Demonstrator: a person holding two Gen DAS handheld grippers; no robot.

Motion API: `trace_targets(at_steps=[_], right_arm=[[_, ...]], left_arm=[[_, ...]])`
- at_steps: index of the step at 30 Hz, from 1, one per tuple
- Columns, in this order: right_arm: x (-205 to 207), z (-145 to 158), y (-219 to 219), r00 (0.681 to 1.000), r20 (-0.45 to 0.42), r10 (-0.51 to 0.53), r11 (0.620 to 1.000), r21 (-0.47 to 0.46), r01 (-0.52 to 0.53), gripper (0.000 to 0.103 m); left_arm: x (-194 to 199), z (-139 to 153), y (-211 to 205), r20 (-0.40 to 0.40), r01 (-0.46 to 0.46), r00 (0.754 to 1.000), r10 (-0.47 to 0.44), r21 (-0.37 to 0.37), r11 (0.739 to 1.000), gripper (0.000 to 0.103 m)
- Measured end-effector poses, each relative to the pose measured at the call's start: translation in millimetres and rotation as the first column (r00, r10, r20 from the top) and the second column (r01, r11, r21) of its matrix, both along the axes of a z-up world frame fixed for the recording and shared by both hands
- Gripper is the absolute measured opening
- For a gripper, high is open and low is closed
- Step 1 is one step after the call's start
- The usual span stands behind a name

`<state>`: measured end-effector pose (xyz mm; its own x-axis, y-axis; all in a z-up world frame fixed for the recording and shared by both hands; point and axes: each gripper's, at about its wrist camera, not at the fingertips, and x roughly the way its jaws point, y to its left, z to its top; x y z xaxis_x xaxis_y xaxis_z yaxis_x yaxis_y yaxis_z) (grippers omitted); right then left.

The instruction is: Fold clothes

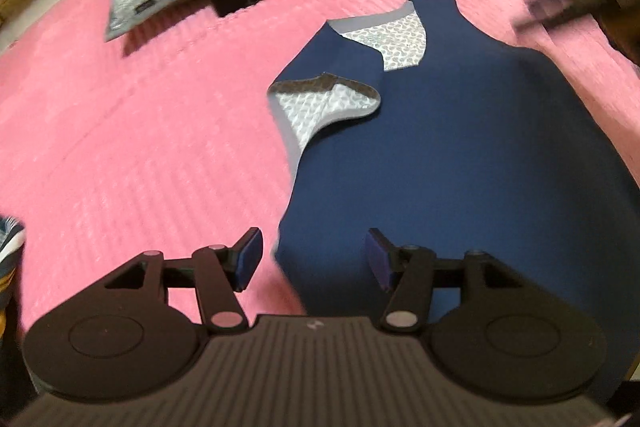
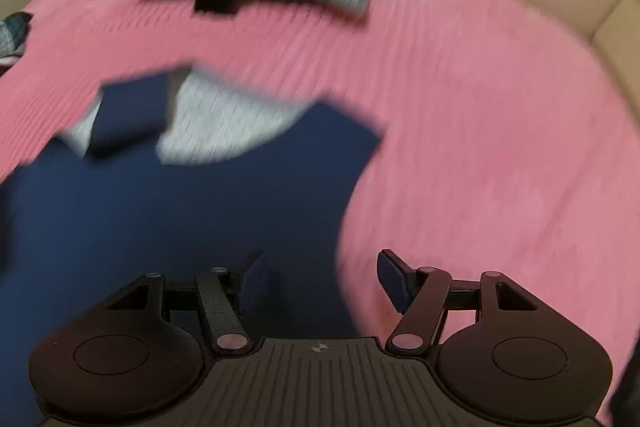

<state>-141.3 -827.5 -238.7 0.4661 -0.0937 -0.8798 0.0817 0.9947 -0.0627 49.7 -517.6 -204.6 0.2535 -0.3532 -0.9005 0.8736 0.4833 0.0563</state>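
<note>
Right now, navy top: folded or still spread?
Mostly spread. The navy top lies flat on the pink bedcover; only one shoulder strap is flipped over, lining showing.

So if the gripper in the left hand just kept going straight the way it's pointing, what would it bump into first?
Most likely the navy garment: the left gripper is open and its gap lines up with the garment's near left edge on the pink bedspread. How high it sits above the cloth is unclear.

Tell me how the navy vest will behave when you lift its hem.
The navy vest probably drapes limply: one shoulder flap already lies folded over. It looks thin and light, lying flat on the pink bedspread, whose ribbed texture likely limits sliding.
</note>
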Motion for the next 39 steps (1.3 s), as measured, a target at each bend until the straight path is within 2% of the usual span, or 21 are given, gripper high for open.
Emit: trace_targets(at_steps=[3,6,8,10,12,13,14,16,17,19,20,21,22,23,25,28,31,33,35,39], right_arm=[[-18.5,-17.4,-5.7,1.0,-0.017,-0.014,0.998,0.06,0.015,0.064],[-5.6,-16.7,-24.4,0.999,0.021,-0.024,0.994,0.103,0.021,0.064],[5.8,-17.5,-33.1,0.998,0.052,-0.024,0.992,0.121,0.017,0.064],[29.1,-25.6,-41.7,0.997,0.077,-0.022,0.99,0.141,0.011,0.064],[47.9,-37.0,-49.5,0.994,0.103,-0.033,0.987,0.162,0.016,0.064],[54.7,-42.8,-53.4,0.993,0.105,-0.053,0.982,0.187,0.033,0.064],[61.5,-48.5,-57.1,0.992,0.106,-0.073,0.976,0.212,0.049,0.064],[74.5,-59.0,-60.4,0.992,0.091,-0.086,0.966,0.251,0.061,0.064],[80.9,-63.8,-61.9,0.992,0.084,-0.091,0.961,0.269,0.066,0.064],[93.3,-63.4,-62.6,0.992,0.101,-0.078,0.962,0.269,0.049,0.064],[99.5,-63.2,-63.0,0.991,0.11,-0.073,0.963,0.268,0.041,0.064],[105.1,-61.7,-64.2,0.989,0.123,-0.076,0.966,0.256,0.043,0.064],[112.0,-64.3,-64.2,0.988,0.13,-0.085,0.967,0.249,0.05,0.064],[115.5,-64.5,-63.7,0.986,0.136,-0.093,0.969,0.241,0.058,0.064],[119.9,-65.8,-61.1,0.985,0.14,-0.099,0.97,0.233,0.064,0.064],[123.8,-72.1,-55.6,0.989,0.125,-0.075,0.975,0.22,0.046,0.064],[134.5,-76.8,-55.1,0.989,0.133,-0.063,0.985,0.169,0.04,0.064],[144.1,-76.5,-59.9,0.979,0.158,-0.128,0.987,0.121,0.109,0.064],[153.0,-80.1,-64.8,0.975,0.161,-0.15,0.984,0.123,0.13,0.064],[160.7,-87.1,-65.9,0.981,0.172,-0.089,0.991,0.114,0.07,0.063]], left_arm=[[23.3,-8.5,-30.0,-0.022,-0.009,1.0,0.008,-0.039,0.999,0.052],[53.4,-21.2,-65.2,-0.109,-0.042,0.994,0.031,-0.098,0.994,0.051],[74.5,-34.0,-88.4,-0.21,-0.085,0.976,0.058,-0.125,0.988,0.051],[92.8,-47.7,-108.8,-0.312,-0.134,0.946,0.086,-0.137,0.981,0.051],[102.0,-61.6,-122.3,-0.379,-0.176,0.918,0.116,-0.128,0.976,0.051],[103.6,-67.6,-126.4,-0.391,-0.183,0.912,0.122,-0.122,0.976,0.046],[104.1,-71.3,-129.1,-0.388,-0.189,0.912,0.131,-0.116,0.975,0.032],[108.0,-64.6,-129.6,-0.348,-0.199,0.928,0.136,-0.153,0.968,0.004],[110.2,-60.2,-129.5,-0.326,-0.204,0.935,0.138,-0.175,0.963,0.004],[125.8,-40.5,-125.4,-0.213,-0.214,0.963,0.163,-0.242,0.946,0.002],[134.4,-29.8,-123.0,-0.15,-0.215,0.972,0.179,-0.278,0.936,0.002],[149.8,-22.7,-122.1,-0.106,-0.24,0.97,0.218,-0.294,0.925,0.002],[165.6,-21.9,-121.5,-0.107,-0.276,0.961,0.256,-0.293,0.915,0.004],[177.5,-29.0,-121.6,-0.142,-0.3,0.952,0.27,-0.268,0.916,0.007],[190.6,-47.4,-122.4,-0.195,-0.314,0.941,0.276,-0.203,0.928,0.01],[176.2,-68.1,-114.9,-0.18,-0.247,0.96,0.216,-0.172,0.954,0.029],[168.7,-85.4,-107.4,-0.168,-0.222,0.966,0.195,-0.159,0.962,0.029],[172.1,-88.2,-101.1,-0.181,-0.242,0.961,0.208,-0.195,0.95,0.029],[175.5,-83.4,-99.0,-0.158,-0.245,0.964,0.213,-0.23,0.942,0.029],[185.0,-91.3,-105.5,-0.171,-0.235,0.965,0.197,-0.24,0.942,0.029]])
